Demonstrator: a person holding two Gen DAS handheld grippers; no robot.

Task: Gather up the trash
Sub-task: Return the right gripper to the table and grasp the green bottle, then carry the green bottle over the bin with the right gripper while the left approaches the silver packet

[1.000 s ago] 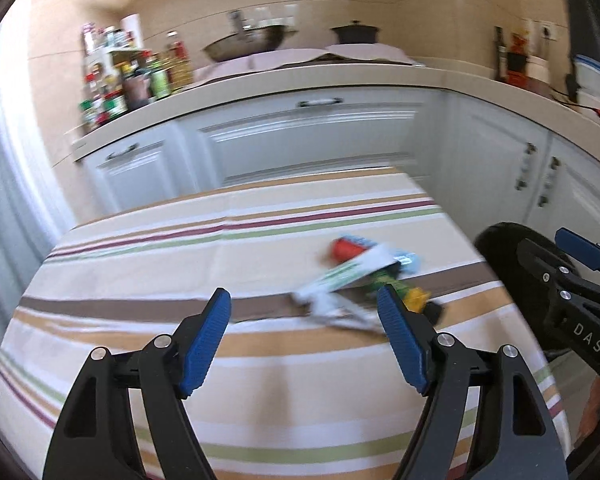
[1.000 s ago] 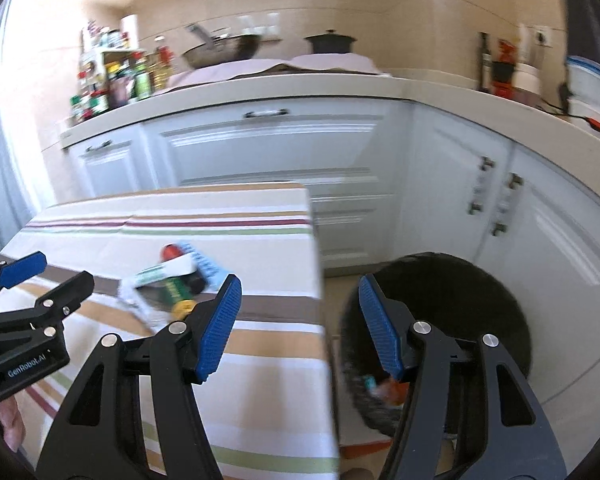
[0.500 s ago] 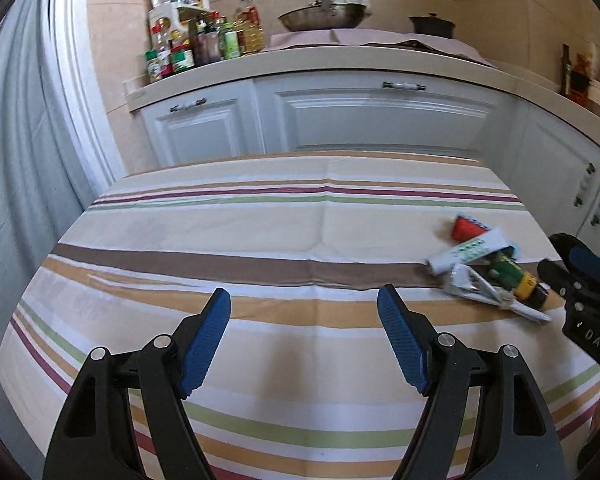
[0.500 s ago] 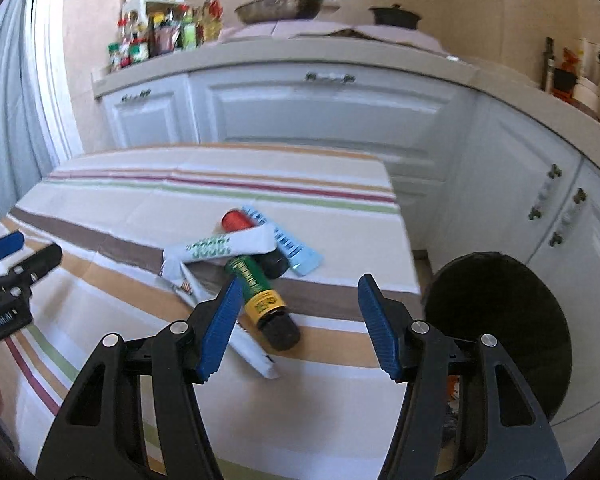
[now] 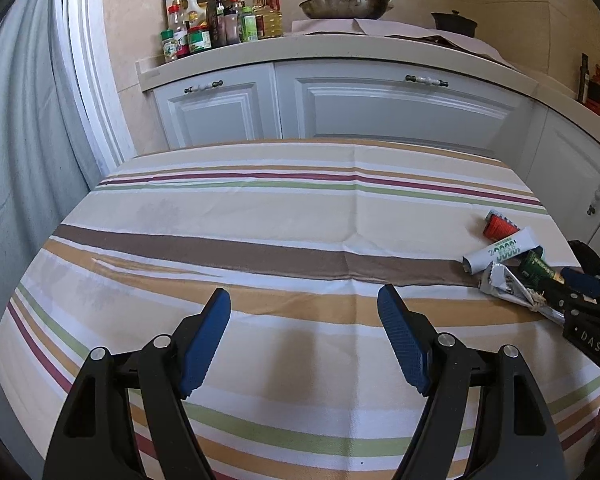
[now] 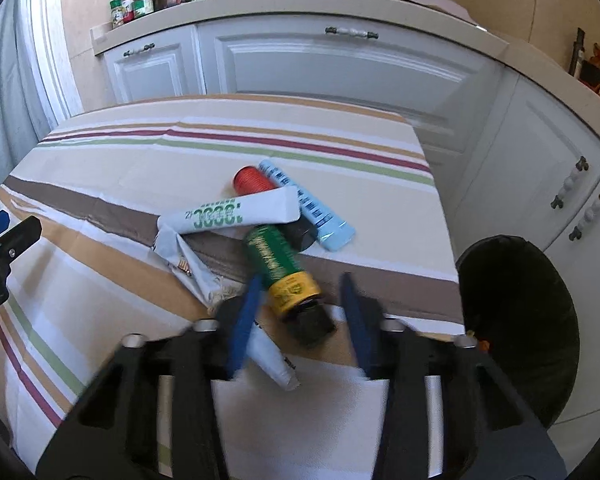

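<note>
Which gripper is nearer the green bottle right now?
Right. The right gripper straddles the green bottle, jaws not yet touching; the left gripper hangs over bare tablecloth, well aside.

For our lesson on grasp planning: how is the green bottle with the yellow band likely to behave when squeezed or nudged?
The green bottle lies on its side and looks round, so it probably rolls if nudged. It looks stiff and glossy, perhaps slippery. One end rests among wrappers, which may shift.

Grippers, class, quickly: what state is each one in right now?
Left claw: open, nothing between its jaws.
Right claw: open but just been closing around the green bottle, pads not yet pressing.
</note>
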